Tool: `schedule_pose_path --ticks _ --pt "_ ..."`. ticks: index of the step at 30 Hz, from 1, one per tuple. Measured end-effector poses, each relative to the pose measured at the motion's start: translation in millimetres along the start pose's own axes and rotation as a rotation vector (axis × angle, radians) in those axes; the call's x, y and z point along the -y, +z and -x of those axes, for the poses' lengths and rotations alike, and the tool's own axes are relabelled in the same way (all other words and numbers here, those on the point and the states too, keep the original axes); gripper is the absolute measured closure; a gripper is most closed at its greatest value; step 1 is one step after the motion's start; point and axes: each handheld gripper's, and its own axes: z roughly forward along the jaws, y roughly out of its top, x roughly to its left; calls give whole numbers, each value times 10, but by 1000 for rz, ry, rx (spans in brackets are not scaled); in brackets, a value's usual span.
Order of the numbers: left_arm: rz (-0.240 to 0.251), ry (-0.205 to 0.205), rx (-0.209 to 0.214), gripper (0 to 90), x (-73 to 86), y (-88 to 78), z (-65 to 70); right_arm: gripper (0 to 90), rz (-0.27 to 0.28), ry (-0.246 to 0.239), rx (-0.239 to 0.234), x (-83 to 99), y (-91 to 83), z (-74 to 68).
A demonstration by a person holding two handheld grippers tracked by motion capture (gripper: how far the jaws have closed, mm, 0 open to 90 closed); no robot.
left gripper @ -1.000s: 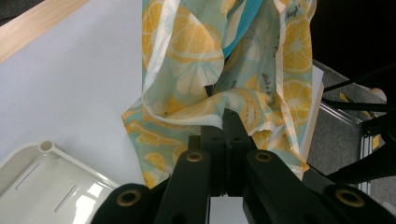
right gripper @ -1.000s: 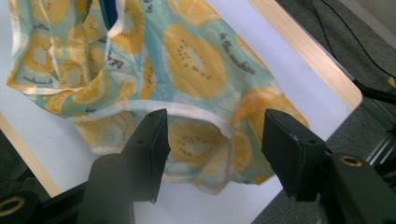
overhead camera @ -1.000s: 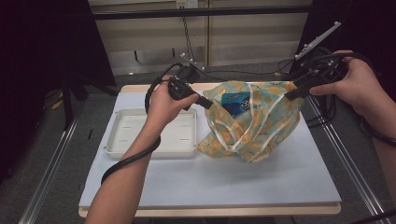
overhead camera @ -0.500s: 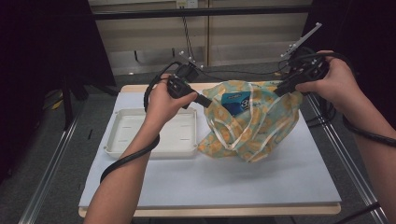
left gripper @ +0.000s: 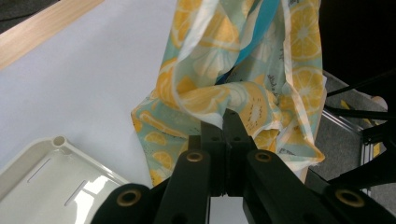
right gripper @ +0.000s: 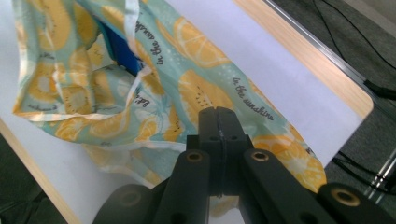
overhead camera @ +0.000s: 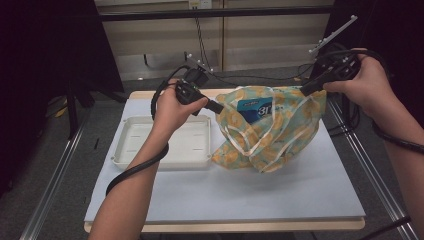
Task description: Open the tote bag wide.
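A teal cloth bag (overhead camera: 265,130) printed with orange slices is lifted off the white table mat, its bottom resting on the mat. A blue packet (overhead camera: 255,109) shows inside its mouth. My left gripper (overhead camera: 220,108) is shut on the bag's left rim, where bunched fabric (left gripper: 224,100) is pinched at the tips of the left gripper (left gripper: 227,116). My right gripper (overhead camera: 304,91) is at the bag's right top corner; its jaws have just been closing and now pinch the bag's cloth (right gripper: 205,93) at the tips of the right gripper (right gripper: 217,114).
A white plastic tray (overhead camera: 125,150) lies on the mat left of the bag, under my left forearm. The table's wooden edge (overhead camera: 225,227) runs along the front. Metal rails (overhead camera: 370,165) flank the table, and cables trail at the back right.
My right hand shifted a little left to the bag's right corner, and its jaws went from open to shut on the cloth. The left hand held still.
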Motion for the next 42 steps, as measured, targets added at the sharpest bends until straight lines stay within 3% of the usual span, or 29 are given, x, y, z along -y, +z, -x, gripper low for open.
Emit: schedule_pose_path --ticks 2,3,6,7,10,14,17,18,21,22,23,24,25,28,29,32,33,35,37,38,39,40,42 --pt "7 6 3 900 -12 -14 -8 900 13 25 8 19 -21 41" --pt "20 -20 -1 900 -23 -23 9 900 21 38 13 24 -23 56" --pt "16 -9 -14 900 -50 -57 -34 900 39 61 12 24 -22 70" --pt "29 -28 -16 900 -52 -53 -41 900 38 74 15 23 -16 76" --pt "35 -54 -29 900 -55 -70 -90 900 26 77 57 19 -6 122" --pt "24 -69 -30 900 -48 -39 -153 900 29 87 72 23 11 175" --pt "4 -48 -25 900 -43 -13 -185 900 29 78 38 23 40 163" --pt "19 -63 -25 899 -42 10 -174 900 35 56 8 17 33 123" --pt "29 -71 -13 899 -39 45 -158 890 36 59 -5 9 12 78" --pt "15 -56 -13 899 -41 46 -160 835 36 50 -15 4 3 60" --pt "31 -78 -14 899 -43 64 -142 719 50 34 -29 -10 -16 7" --pt "38 -79 -9 899 -41 72 -140 719 50 34 -29 -10 -16 7" --pt "7 -50 -17 900 -46 58 -154 667 44 9 -36 -19 -1 -27" --pt "22 -63 -14 900 -55 72 -115 615 36 -14 -41 -21 61 -65" --pt "17 -51 -16 900 -58 67 -111 610 25 -35 -33 -17 143 -84" --pt "7 -30 -9 900 -69 52 -91 628 17 -35 -49 -19 234 -93" --pt "25 -58 -18 900 -70 56 -64 646 19 -39 -57 -23 259 -91" --pt "0 -33 -20 900 -69 32 -81 828 7 -26 -77 -57 296 -112" --pt "2 -44 -20 900 -58 33 -90 887 -6 -34 -44 -96 270 -128" --pt "25 -73 -21 900 -51 54 -79 891 0 -27 -48 -115 239 -128" --pt "25 -73 -21 900 -51 54 -79 891 0 -27 -48 -115 239 -128" --pt "7 -44 -10 900 -43 51 -113 900 30 -18 -59 -131 202 -108" --pt "-10 -43 -16 900 -32 59 -148 900 71 33 -67 -164 94 -52"
